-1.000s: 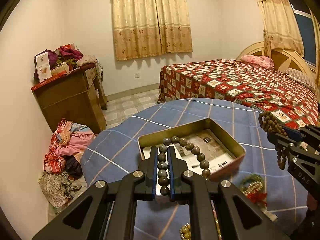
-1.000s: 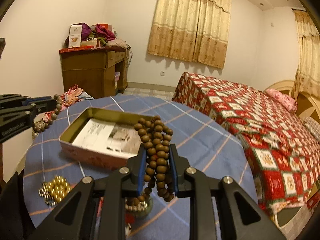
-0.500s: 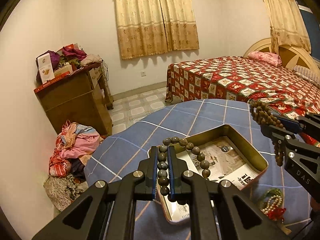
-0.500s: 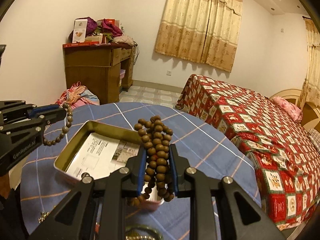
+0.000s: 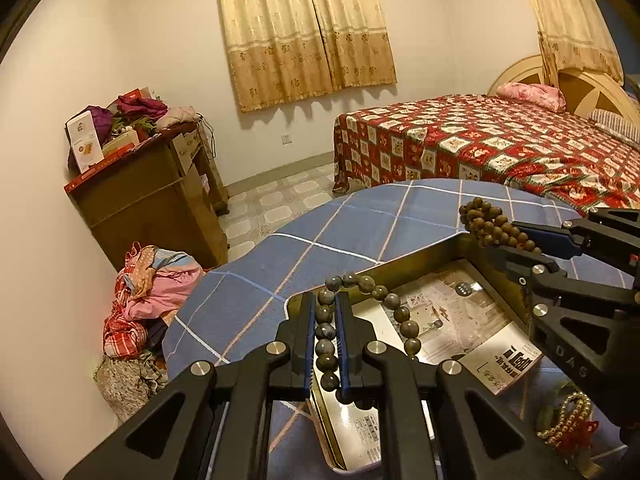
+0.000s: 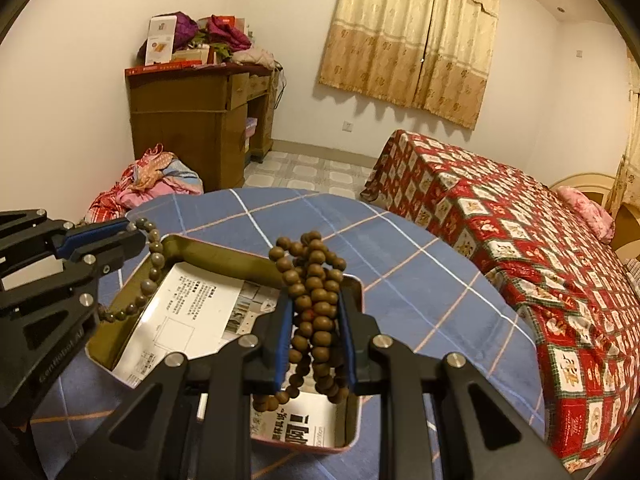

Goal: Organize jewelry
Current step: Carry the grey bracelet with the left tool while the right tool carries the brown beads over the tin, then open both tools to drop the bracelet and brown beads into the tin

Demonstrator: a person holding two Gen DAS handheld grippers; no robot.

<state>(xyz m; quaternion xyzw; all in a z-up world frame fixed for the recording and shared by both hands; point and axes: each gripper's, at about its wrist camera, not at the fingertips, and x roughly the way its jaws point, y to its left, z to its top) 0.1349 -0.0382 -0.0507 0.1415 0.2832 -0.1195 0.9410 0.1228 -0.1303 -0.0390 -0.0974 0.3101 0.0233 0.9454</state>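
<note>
Bedroom setting, with curtains on the far wall and a bed under a red patterned spread; in the foreground we work over a round table covered by a blue checked cloth (image 6: 400, 256). On the cloth lies an open tin box (image 6: 224, 254) lined with printed paper. Our left gripper (image 5: 325, 334) is clamped on a grey-green bead bracelet (image 5: 400, 314), whose free loop hangs above the box interior. Our right gripper (image 6: 316, 320) is clamped on a bundled brown bead string (image 6: 314, 280), held over the near part of the same box. Both pieces are thus above the container but not yet resting in it. Beside the box, a gold bead piece with red thread (image 5: 568, 416) still waits on the cloth. We judge two risks at release: the two grippers stand close together and could collide, and the dangling loops could catch on the box rim, so that beads spill outside onto the cloth. Releasing both at once may also tangle the strands.
</note>
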